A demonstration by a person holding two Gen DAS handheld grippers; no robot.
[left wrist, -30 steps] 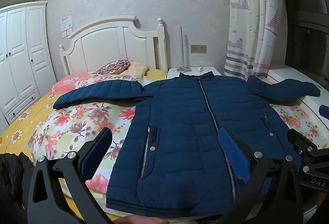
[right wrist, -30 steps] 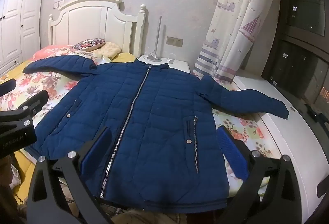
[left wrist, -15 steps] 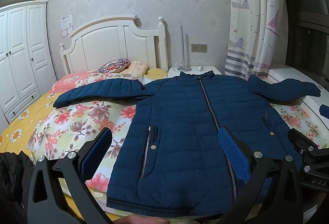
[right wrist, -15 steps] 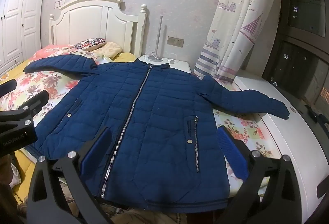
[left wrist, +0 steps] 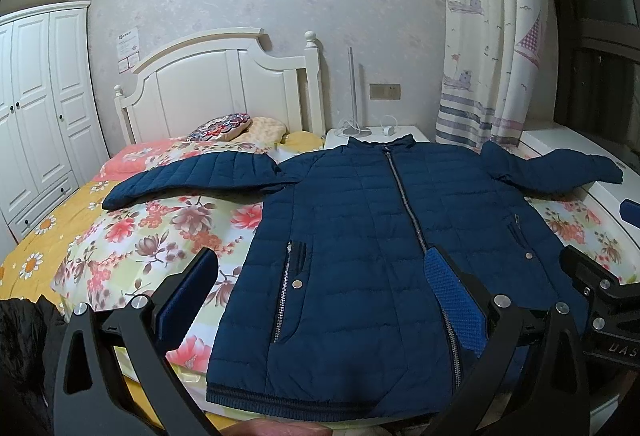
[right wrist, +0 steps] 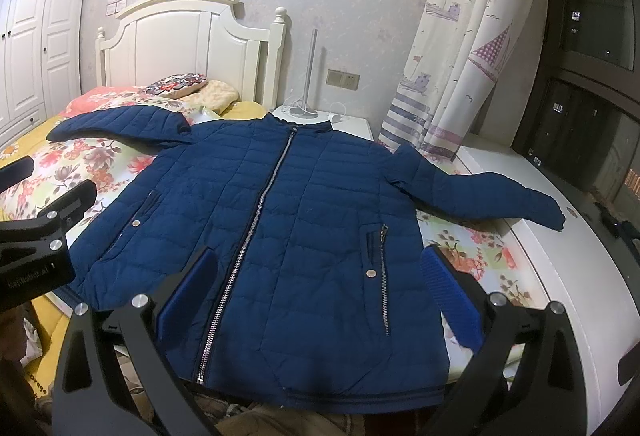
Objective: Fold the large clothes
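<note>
A dark blue quilted jacket (left wrist: 360, 236) (right wrist: 288, 228) lies flat and zipped on a floral bedspread, collar towards the wall, hem at the near edge. Its left sleeve (left wrist: 192, 180) stretches over the bed. The other sleeve (right wrist: 492, 192) reaches onto a white ledge. My left gripper (left wrist: 320, 296) hovers open above the hem, its blue pads (left wrist: 452, 304) wide apart with nothing between them. My right gripper (right wrist: 316, 288) is likewise open over the lower front of the jacket. Each view shows the other gripper's black body at its edge.
A white headboard (left wrist: 224, 84) and pillows (left wrist: 224, 126) lie at the far left. Behind the collar stands a white nightstand (left wrist: 376, 134) holding a lamp and cables. A curtain (right wrist: 452, 56) hangs at the right beside a dark window. A white wardrobe (left wrist: 36, 108) fills the far left.
Both cameras have drifted slightly, so the jacket sits a little lower in view. The jacket has not moved and both grippers have stayed open.
</note>
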